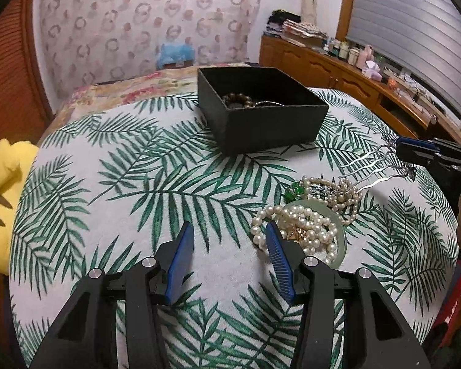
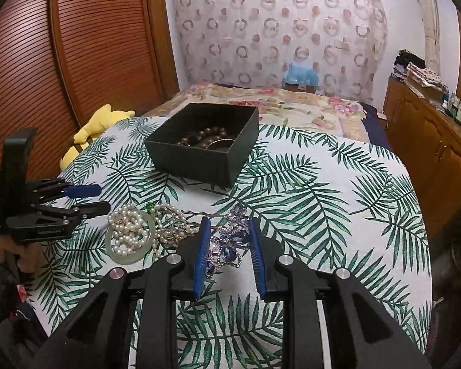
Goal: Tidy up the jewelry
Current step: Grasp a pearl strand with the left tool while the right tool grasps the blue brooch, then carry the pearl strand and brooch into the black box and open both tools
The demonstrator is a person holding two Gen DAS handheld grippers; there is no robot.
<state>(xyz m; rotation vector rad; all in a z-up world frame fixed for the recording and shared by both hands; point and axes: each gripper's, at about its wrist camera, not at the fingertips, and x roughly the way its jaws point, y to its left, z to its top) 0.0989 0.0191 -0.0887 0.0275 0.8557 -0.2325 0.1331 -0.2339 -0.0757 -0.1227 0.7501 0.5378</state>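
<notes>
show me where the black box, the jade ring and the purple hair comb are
black box (image 2: 193,161), right wrist view, on its near outer wall.
jade ring (image 2: 123,258), right wrist view, on its bare near rim.
purple hair comb (image 2: 229,240), right wrist view, on its jewelled head between the fingers.

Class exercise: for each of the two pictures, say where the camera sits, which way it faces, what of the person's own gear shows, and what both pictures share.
Left wrist: on the left gripper, facing the black box; right gripper at right edge.
Right wrist: on the right gripper, straddling the purple hair comb; left gripper at left.
Shared: box, pearl strands, jade bangle, leaf-print cloth.
</notes>
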